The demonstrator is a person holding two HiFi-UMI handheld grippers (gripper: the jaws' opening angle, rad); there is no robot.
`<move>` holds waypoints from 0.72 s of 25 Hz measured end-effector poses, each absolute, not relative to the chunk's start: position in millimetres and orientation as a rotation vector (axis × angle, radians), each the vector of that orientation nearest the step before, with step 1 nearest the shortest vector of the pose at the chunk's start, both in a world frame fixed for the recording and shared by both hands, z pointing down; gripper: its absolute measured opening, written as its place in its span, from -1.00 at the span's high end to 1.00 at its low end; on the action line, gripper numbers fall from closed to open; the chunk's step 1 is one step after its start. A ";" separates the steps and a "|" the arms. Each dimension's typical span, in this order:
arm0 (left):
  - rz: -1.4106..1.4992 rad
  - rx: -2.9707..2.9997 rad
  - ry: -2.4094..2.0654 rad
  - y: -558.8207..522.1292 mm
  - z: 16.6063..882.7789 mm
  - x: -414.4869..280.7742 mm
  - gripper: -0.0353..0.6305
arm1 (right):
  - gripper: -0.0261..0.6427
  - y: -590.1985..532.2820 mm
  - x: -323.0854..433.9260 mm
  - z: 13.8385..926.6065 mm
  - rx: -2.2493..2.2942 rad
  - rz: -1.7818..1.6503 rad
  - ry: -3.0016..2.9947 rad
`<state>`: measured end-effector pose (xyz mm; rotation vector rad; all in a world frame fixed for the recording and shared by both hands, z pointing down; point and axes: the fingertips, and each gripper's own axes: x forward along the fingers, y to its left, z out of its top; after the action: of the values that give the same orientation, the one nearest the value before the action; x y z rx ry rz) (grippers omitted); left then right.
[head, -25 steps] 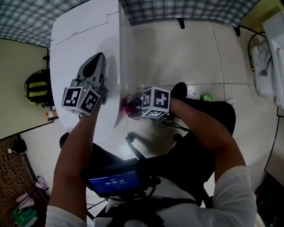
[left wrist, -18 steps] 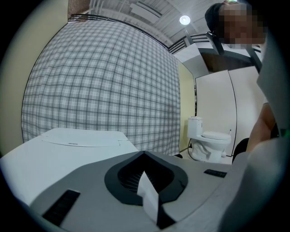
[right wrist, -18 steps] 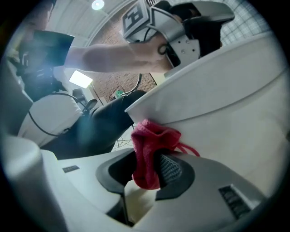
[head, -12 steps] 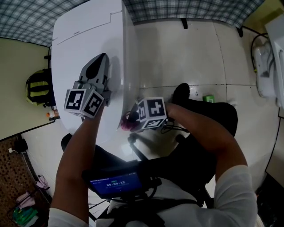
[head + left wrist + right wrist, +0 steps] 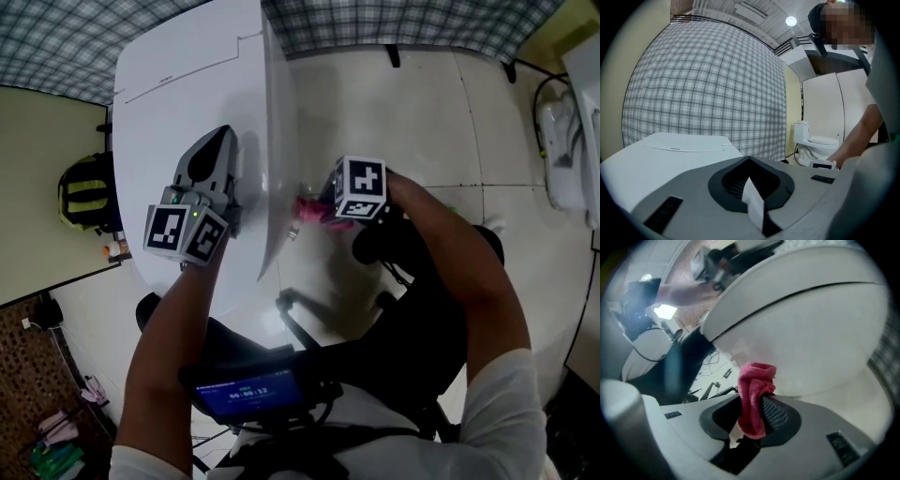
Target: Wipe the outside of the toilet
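R gripper (image 5: 315,208) slid fwd along toilet (image 5: 187,75) side, jaws clamping pink cloth (image 5: 752,390); L gripper (image 5: 214,137) closed, level atop it.

We find the right gripper (image 5: 321,206) in a new place; a second ago it sat by the front tip of the toilet (image 5: 187,84), and half a second ago it was lower still, nearer to us; now it lies further up the picture, beside the bowl's flank and away from that tip; the pink cloth (image 5: 753,390) clamped in its jaws has travelled with it and hangs just beside the white side wall; the right forearm (image 5: 450,262) has swung up likewise.
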<state>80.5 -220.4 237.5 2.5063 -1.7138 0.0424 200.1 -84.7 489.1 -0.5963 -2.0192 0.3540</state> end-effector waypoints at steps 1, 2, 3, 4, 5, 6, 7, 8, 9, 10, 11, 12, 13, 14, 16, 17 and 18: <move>0.042 2.506 -1.714 -220.1 237.2 80.4 0.89 | 0.55 -111.3 199.9 493.3 -0.503 0.369 -2.043; 0.042 2.505 -1.714 -219.8 237.1 80.4 0.89 | 0.55 -137.9 199.4 496.4 -0.409 0.381 -2.070; 0.042 2.505 -1.714 -219.7 236.9 80.4 0.89 | 0.55 -164.0 198.9 498.5 -0.321 0.385 -2.097; 0.041 2.504 -1.714 -219.7 236.6 80.5 0.89 | 0.55 -188.8 198.7 499.7 -0.238 0.382 -2.120; 0.040 2.504 -1.713 -219.8 236.4 80.6 0.89 | 0.55 -211.9 198.8 500.5 -0.163 0.374 -2.139; 0.039 2.503 -1.711 -219.7 236.3 80.7 0.89 | 0.55 -233.3 199.1 500.9 -0.090 0.364 -2.156; 0.038 2.503 -1.710 -219.5 236.3 80.8 0.89 | 0.55 -253.2 199.0 501.0 -0.018 0.358 -2.174; 0.037 2.502 -1.709 -219.0 236.3 80.7 0.89 | 0.55 -271.7 197.9 500.7 0.054 0.358 -2.198; 0.037 2.501 -1.708 -218.3 236.3 80.5 0.89 | 0.55 -288.8 196.2 500.3 0.129 0.367 -2.224; 0.036 2.501 -1.707 -217.7 236.2 80.4 0.89 | 0.56 -305.0 194.5 500.2 0.206 0.382 -2.252; 0.033 2.501 -1.707 -217.3 236.1 80.5 0.89 | 0.56 -320.5 193.4 500.4 0.284 0.401 -2.279; 0.029 2.500 -1.706 -217.3 235.9 80.7 0.89 | 0.56 -334.9 192.7 500.9 0.360 0.420 -2.304; 0.025 2.499 -1.706 -217.3 235.6 80.9 0.89 | 0.56 -347.3 192.0 501.4 0.425 0.435 -2.323; 0.022 2.498 -1.706 -217.2 235.3 80.7 0.89 | 0.56 -357.5 191.0 502.5 0.477 0.444 -2.333; 0.023 2.495 -1.706 -216.3 234.5 79.9 0.89 | 0.56 -373.4 187.4 506.2 0.554 0.465 -2.340; 0.024 2.494 -1.706 -215.6 234.2 79.8 0.89 | 0.56 -380.5 184.3 507.7 0.585 0.482 -2.348; 0.025 2.494 -1.705 -215.0 234.1 80.1 0.89 | 0.56 -387.6 180.8 508.5 0.611 0.501 -2.359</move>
<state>80.1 -215.0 234.1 2.4935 -1.7049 0.0247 180.8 -387.6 508.5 0.6110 -2.3588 0.5008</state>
